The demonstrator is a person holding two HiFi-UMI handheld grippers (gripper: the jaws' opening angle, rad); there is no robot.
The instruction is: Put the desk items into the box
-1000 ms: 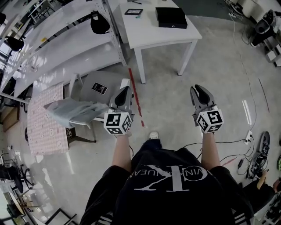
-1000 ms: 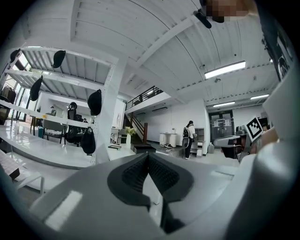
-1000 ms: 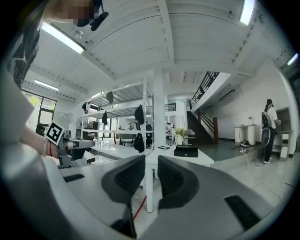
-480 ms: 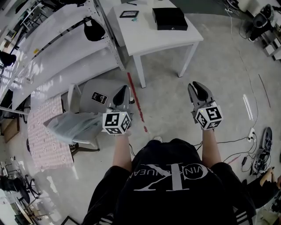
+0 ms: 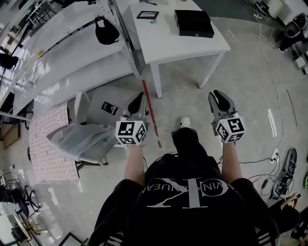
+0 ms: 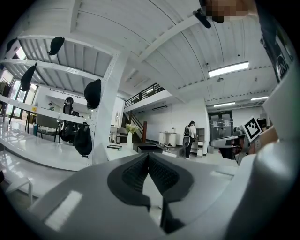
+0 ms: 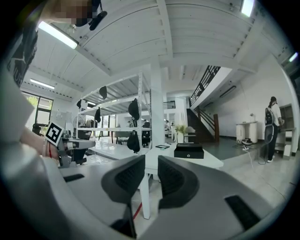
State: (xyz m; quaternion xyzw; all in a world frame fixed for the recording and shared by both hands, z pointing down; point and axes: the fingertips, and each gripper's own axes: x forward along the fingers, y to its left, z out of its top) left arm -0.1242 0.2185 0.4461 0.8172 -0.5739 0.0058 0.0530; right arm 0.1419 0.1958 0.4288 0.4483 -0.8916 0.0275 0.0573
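Note:
A white table (image 5: pixel 178 43) stands ahead of me with a black box (image 5: pixel 194 23) and a small dark-framed item (image 5: pixel 147 15) on it. Both grippers are held out at waist height over the floor, well short of the table. My left gripper (image 5: pixel 138 99) is shut, its pads meeting at the tips (image 6: pixel 149 157) with nothing between them. My right gripper (image 5: pixel 219 98) is empty, and a narrow gap shows between its pads (image 7: pixel 151 161). In the right gripper view the black box (image 7: pixel 189 151) sits on the table (image 7: pixel 206 161) straight ahead.
A white shelving rack (image 5: pixel 62 53) with black caps (image 5: pixel 107 31) hanging from it runs along the left. A chair carrying a grey bag (image 5: pixel 79 139) stands by my left gripper. A red tape line (image 5: pixel 150 113) marks the floor. Cables (image 5: pixel 279 163) lie at the right.
The person has stepped forward, one foot swinging out ahead. Both grippers keep the same spacing and jaw state, and the table sits slightly nearer.

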